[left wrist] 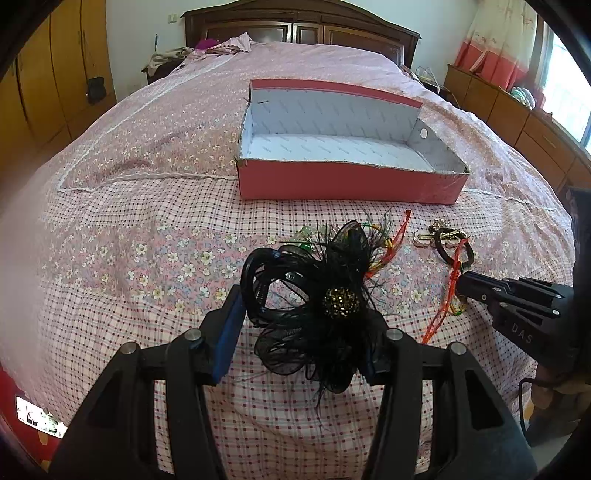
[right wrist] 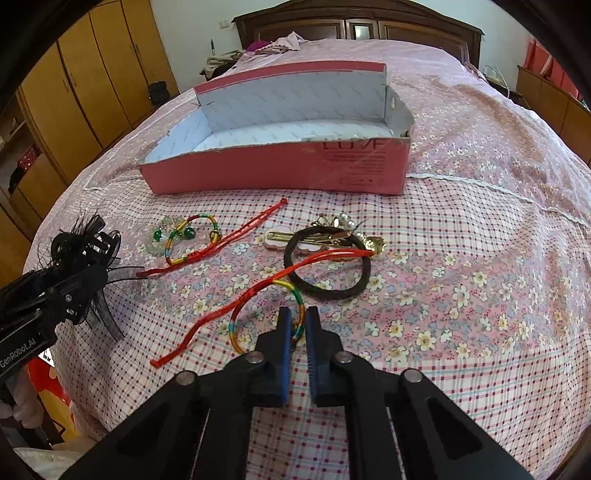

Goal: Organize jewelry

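A black feather hair ornament with a gold beaded centre sits between the blue pads of my left gripper, which is shut on it just above the bedspread. My right gripper points down at the bed, its pads shut on the ring of a rainbow bracelet with long red cords. In the left wrist view the right gripper comes in from the right onto that bracelet. An open pink box with a white inside lies beyond the jewelry.
On the bed lie a second rainbow bracelet, green bead pieces, a black hair tie, a hair clip and a pearl piece. Wooden wardrobes stand to the left and a headboard behind.
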`<state>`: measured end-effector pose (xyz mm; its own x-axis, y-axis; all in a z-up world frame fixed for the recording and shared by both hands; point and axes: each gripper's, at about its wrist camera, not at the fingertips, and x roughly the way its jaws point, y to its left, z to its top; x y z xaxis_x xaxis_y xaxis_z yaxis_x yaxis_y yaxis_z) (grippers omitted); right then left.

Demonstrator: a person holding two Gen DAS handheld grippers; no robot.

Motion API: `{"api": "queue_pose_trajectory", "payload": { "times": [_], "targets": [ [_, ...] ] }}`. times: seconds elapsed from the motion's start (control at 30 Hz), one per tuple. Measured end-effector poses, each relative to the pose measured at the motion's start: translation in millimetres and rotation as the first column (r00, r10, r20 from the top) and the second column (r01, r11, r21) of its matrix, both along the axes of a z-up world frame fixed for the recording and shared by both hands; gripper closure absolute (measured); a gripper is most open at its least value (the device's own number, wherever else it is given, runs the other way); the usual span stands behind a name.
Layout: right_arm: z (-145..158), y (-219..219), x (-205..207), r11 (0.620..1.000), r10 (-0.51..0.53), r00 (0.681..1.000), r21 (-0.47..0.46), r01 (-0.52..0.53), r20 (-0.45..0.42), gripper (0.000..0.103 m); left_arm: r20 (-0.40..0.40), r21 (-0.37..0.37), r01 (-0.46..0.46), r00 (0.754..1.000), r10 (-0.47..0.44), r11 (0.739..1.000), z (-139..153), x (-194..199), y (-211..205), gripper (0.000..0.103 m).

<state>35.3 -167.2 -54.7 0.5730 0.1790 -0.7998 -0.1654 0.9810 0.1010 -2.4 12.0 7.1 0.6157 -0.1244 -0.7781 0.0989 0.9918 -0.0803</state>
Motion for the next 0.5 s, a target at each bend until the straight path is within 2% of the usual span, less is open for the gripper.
{"api": "queue_pose_trajectory", "payload": {
  "times": [0.5],
  "targets": [
    [42, -8, -8, 1.0, 0.008, 0.995, 0.016, -0.01, 0.1, 0.098, 0.06, -0.001, 0.004, 0.998, -0.004, 1.0, 24, 8, 1, 0.058]
  ]
}}
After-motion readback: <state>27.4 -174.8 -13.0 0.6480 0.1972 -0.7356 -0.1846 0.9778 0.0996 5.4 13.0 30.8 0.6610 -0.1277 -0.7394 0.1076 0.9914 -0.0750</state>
